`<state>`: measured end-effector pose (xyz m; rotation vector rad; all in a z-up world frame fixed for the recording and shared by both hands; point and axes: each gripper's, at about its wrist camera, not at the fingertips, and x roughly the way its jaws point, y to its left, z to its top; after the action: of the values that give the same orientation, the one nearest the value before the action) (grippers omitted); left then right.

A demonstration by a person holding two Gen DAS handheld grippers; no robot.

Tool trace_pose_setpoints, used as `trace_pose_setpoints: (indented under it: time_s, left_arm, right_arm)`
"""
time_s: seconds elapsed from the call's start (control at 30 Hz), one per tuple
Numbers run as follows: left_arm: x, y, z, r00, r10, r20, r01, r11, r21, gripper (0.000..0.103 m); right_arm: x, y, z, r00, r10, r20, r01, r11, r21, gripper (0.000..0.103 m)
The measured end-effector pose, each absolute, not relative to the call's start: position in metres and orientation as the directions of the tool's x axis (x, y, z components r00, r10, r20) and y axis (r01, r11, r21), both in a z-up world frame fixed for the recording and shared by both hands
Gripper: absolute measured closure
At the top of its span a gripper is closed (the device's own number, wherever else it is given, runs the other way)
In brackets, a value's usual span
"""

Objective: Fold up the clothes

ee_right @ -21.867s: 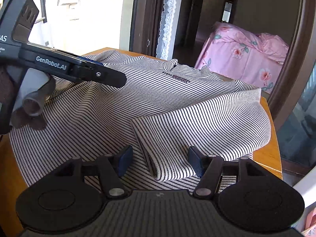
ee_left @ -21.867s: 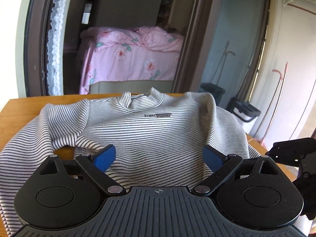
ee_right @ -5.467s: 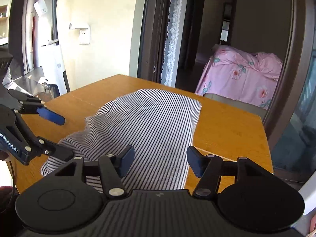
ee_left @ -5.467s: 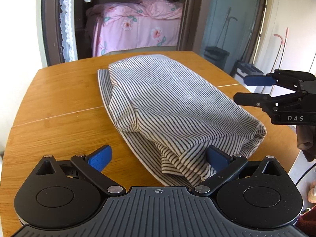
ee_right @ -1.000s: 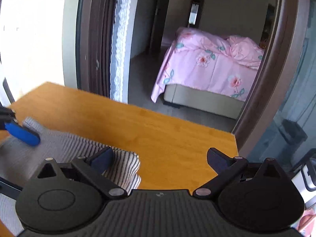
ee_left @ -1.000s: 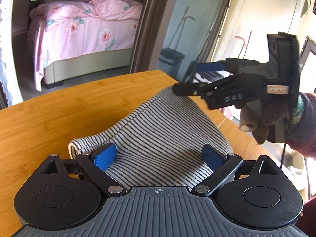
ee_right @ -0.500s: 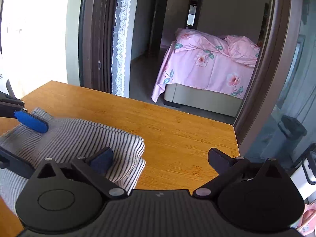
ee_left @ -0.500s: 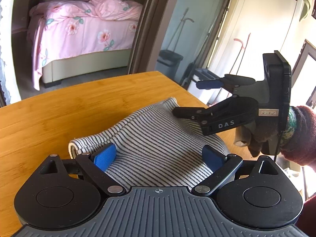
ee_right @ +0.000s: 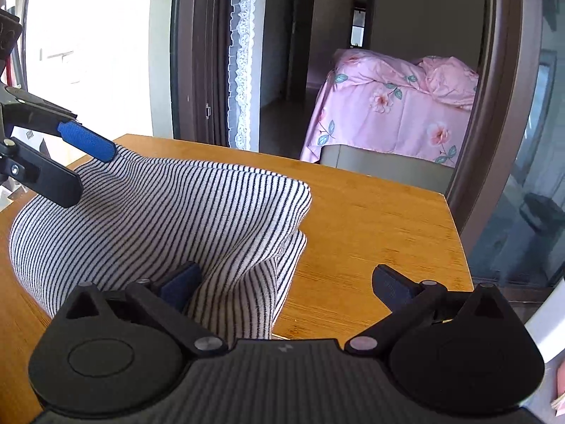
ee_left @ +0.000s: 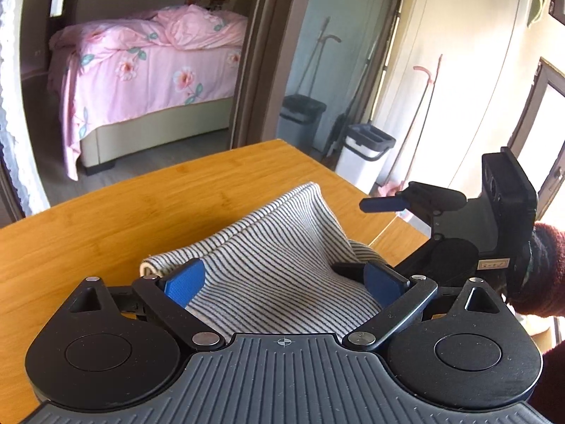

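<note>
A: Where's the shirt (ee_left: 268,265) relative to your tongs?

B: It sits folded on the table (ee_left: 106,219), bunched between both. Your left gripper (ee_left: 286,279) straddles its near edge, fingers spread and released; your right gripper (ee_right: 286,286) is also released, one finger tucked into the shirt's side fold.

A: And its long axis?

B: Judging by the stripes, it runs from your left gripper across to your right; your left looks the better centred.
</note>
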<state>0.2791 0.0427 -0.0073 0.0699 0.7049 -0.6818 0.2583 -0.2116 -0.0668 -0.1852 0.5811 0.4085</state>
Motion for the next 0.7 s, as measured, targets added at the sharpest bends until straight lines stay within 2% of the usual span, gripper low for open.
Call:
trace_pose_setpoints:
  time_s: [0.03, 0.07, 0.1, 0.13, 0.23, 0.33, 0.37, 0.4, 0.47, 0.53, 0.6, 0.63, 0.67, 0.7]
  left_arm:
    - [0.278, 0.045, -0.005, 0.562, -0.545, -0.622, 0.604, 0.785, -0.142, 0.013]
    - [0.280, 0.046, -0.005, 0.568, -0.524, -0.635, 0.596, 0.794, -0.122, 0.033]
    - [0.285, 0.047, -0.008, 0.571, -0.490, -0.658, 0.576, 0.811, -0.103, 0.045]
    - [0.290, 0.049, -0.012, 0.568, -0.474, -0.673, 0.560, 0.821, -0.106, 0.046]
    - [0.303, 0.054, -0.020, 0.566, -0.483, -0.668, 0.528, 0.835, -0.156, 0.044]
    - [0.306, 0.054, -0.016, 0.598, -0.471, -0.648, 0.508, 0.849, -0.149, 0.043]
    - [0.305, 0.055, -0.012, 0.608, -0.479, -0.633, 0.510, 0.847, -0.152, 0.037]
    - [0.304, 0.057, -0.006, 0.617, -0.502, -0.606, 0.518, 0.839, -0.167, 0.024]
    - [0.305, 0.059, 0.002, 0.622, -0.544, -0.563, 0.536, 0.820, -0.200, 0.011]
    - [0.311, 0.055, -0.001, 0.611, -0.549, -0.570, 0.540, 0.816, -0.207, 0.011]
    - [0.320, 0.051, -0.013, 0.599, -0.524, -0.605, 0.523, 0.828, -0.201, 0.009]
    - [0.325, 0.052, -0.021, 0.589, -0.517, -0.621, 0.508, 0.835, -0.214, 0.008]
    - [0.331, 0.053, -0.029, 0.579, -0.510, -0.636, 0.492, 0.840, -0.226, 0.006]
    - [0.335, 0.057, -0.036, 0.567, -0.516, -0.642, 0.476, 0.842, -0.256, 0.003]
  right_arm:
    - [0.258, -0.212, -0.065, 0.759, 0.320, -0.566, -0.421, 0.906, -0.053, 0.000]
    - [0.257, -0.213, -0.064, 0.758, 0.320, -0.568, -0.417, 0.908, -0.046, 0.000]
    - [0.256, -0.214, -0.061, 0.756, 0.322, -0.570, -0.413, 0.910, -0.034, 0.000]
    - [0.256, -0.215, -0.059, 0.751, 0.324, -0.576, -0.408, 0.913, -0.018, 0.000]
    - [0.250, -0.225, -0.048, 0.717, 0.359, -0.598, -0.389, 0.917, 0.084, 0.000]
    - [0.236, -0.241, -0.040, 0.644, 0.471, -0.603, -0.406, 0.878, 0.253, 0.000]
    - [0.232, -0.247, -0.040, 0.609, 0.516, -0.603, -0.410, 0.855, 0.318, 0.000]
    - [0.231, -0.252, -0.043, 0.558, 0.569, -0.605, -0.406, 0.822, 0.399, 0.000]
    - [0.231, -0.258, -0.055, 0.439, 0.681, -0.587, -0.370, 0.732, 0.573, 0.000]
    - [0.230, -0.258, -0.072, 0.343, 0.779, -0.525, -0.300, 0.621, 0.725, 0.000]
    - [0.229, -0.250, -0.087, 0.279, 0.835, -0.474, -0.247, 0.540, 0.805, 0.001]
    - [0.229, -0.245, -0.093, 0.266, 0.845, -0.464, -0.233, 0.524, 0.819, 0.007]
    - [0.230, -0.241, -0.096, 0.270, 0.840, -0.471, -0.227, 0.531, 0.817, 0.019]
    - [0.234, -0.240, -0.098, 0.285, 0.827, -0.484, -0.217, 0.548, 0.808, 0.024]
